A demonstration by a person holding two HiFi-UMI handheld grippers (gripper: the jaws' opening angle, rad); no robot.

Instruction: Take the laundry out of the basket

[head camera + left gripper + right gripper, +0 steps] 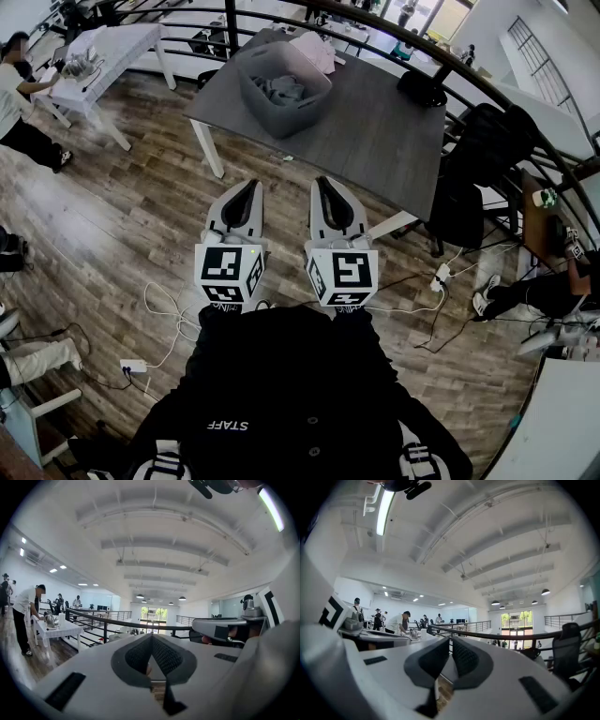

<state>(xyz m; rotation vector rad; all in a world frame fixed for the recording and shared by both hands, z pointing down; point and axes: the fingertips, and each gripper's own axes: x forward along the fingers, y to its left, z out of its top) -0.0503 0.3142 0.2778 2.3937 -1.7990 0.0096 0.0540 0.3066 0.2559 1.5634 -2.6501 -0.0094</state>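
A grey laundry basket [251, 92] stands on the far left part of a dark grey table [375, 141]. Grey laundry [279, 89] lies inside it. A pale cloth [319, 49] lies on the table behind the basket. My left gripper [246, 190] and right gripper [328, 186] are held side by side close to my body, over the wooden floor and short of the table's near edge. Both point toward the table. The left gripper [151, 638] is shut with nothing in it, and the right gripper [450, 641] is shut and empty too. Both gripper views look out level over the room and do not show the basket.
Black chairs [483, 150] stand at the table's right side. A black object [422, 89] sits at its far right corner. A white table [112, 47] with a person [19, 103] is at the left. A dark railing [525, 112] curves behind. Cables and a power strip [133, 366] lie on the floor.
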